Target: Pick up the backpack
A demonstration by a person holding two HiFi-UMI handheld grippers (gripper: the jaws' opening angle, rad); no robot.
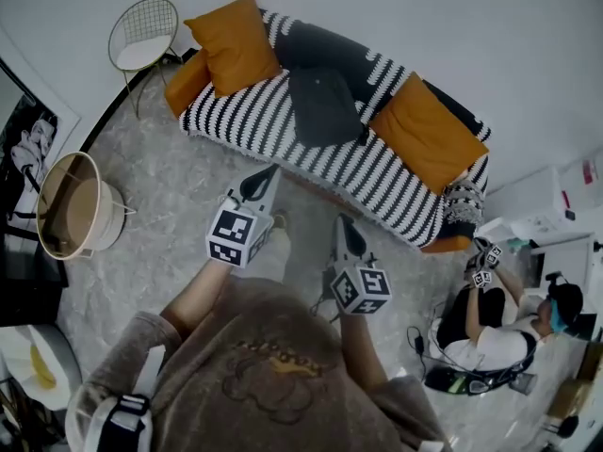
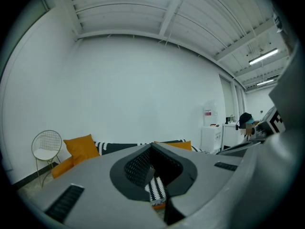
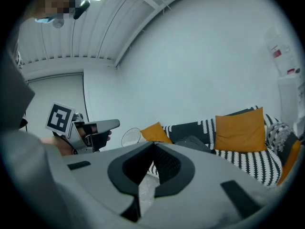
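The dark grey backpack [image 1: 323, 102] lies on the seat of a black-and-white striped sofa [image 1: 264, 125], between two orange cushions [image 1: 234, 43]. Both grippers hover over the floor in front of the sofa, short of the backpack and pointing at it. My left gripper [image 1: 268, 173] is shut with nothing in it, and so is my right gripper [image 1: 342, 220]. In the right gripper view the backpack [image 3: 191, 142] shows just beyond the closed jaws of the right gripper [image 3: 153, 145], with the left gripper [image 3: 101, 125] off to the left. The left gripper view has the left gripper [image 2: 151, 145] shut in front of the sofa [image 2: 112, 148].
A wire chair [image 1: 141, 32] stands left of the sofa. A round beige basket [image 1: 73, 207] sits on the floor at the left. A seated person [image 1: 499, 332] with cables and gear is at the lower right, beside white cabinets [image 1: 542, 210].
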